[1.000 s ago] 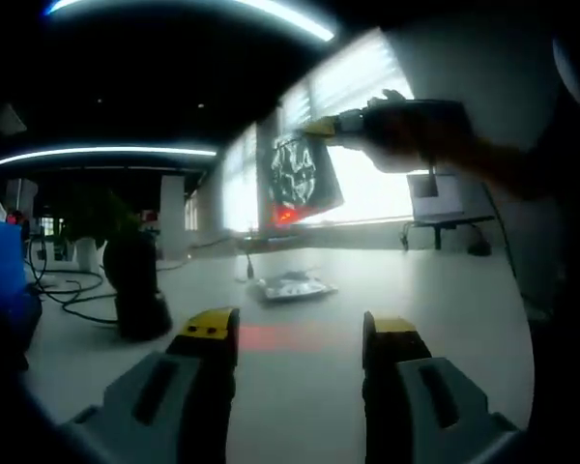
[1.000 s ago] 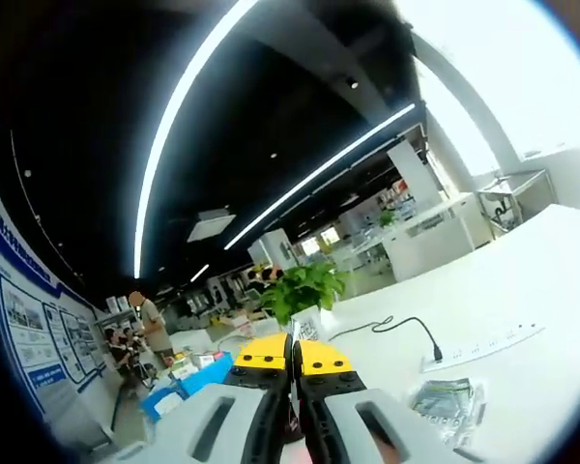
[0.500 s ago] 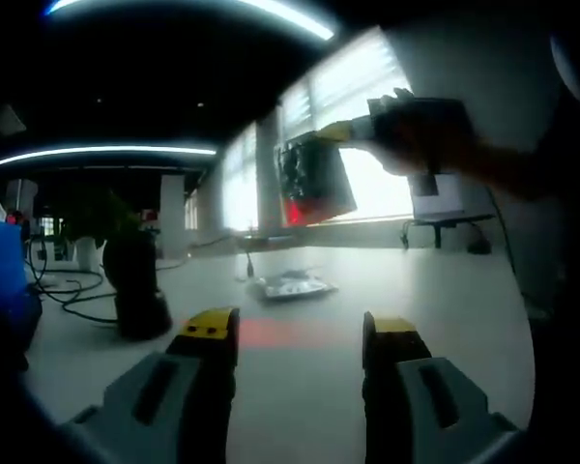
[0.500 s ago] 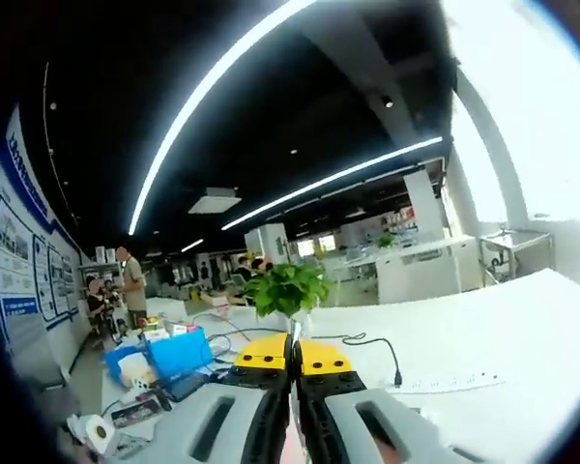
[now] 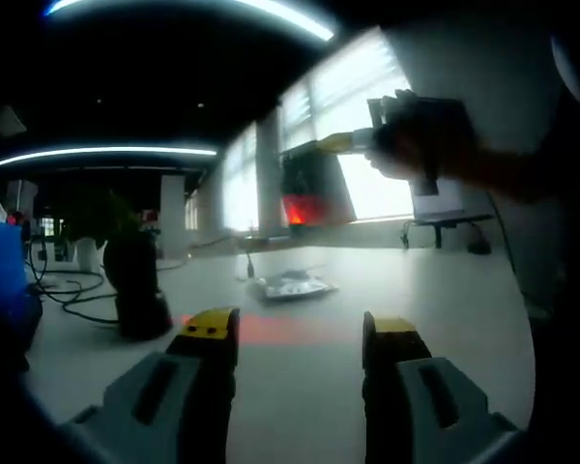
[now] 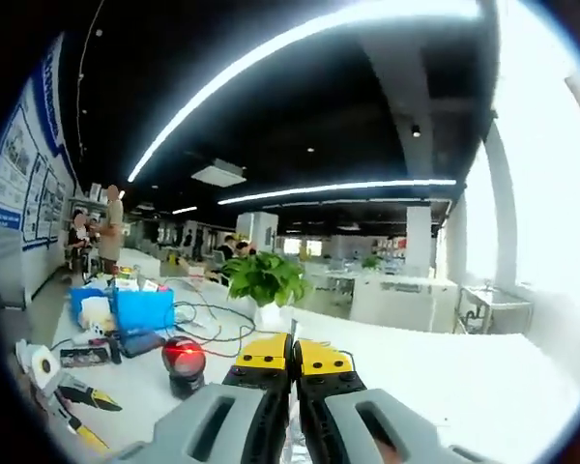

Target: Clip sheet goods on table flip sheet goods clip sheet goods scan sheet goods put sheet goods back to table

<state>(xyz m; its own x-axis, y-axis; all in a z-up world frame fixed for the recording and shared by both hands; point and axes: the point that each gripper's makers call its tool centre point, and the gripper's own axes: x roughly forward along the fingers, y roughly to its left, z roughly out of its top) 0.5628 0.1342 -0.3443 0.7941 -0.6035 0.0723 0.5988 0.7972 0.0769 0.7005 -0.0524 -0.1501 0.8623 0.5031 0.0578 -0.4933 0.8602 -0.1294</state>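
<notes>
In the left gripper view, a hand holds my right gripper (image 5: 325, 145) up at the top right, shut on a dark sheet packet (image 5: 309, 184) that hangs from its yellow tips. Red scanner light glows on the packet's lower part. My left gripper (image 5: 300, 326) stands open low over the white table (image 5: 445, 290), nothing between its fingers. A black scanner (image 5: 135, 288) stands at the left and throws a red patch on the table. In the right gripper view my right gripper (image 6: 292, 350) has its jaws pressed together, and the scanner (image 6: 186, 360) faces it with its red lamp lit.
A second silvery packet (image 5: 290, 283) lies on the table beyond my left gripper. A potted plant (image 6: 256, 278), a blue box (image 6: 140, 309), cables and hand tools (image 6: 72, 391) crowd the table's left part. People (image 6: 101, 227) stand far off at the left.
The right gripper has turned the hanging packet, so its printed face no longer shows to the left view. The right view has swung round, bringing the scanner into sight. The left gripper has stayed still.
</notes>
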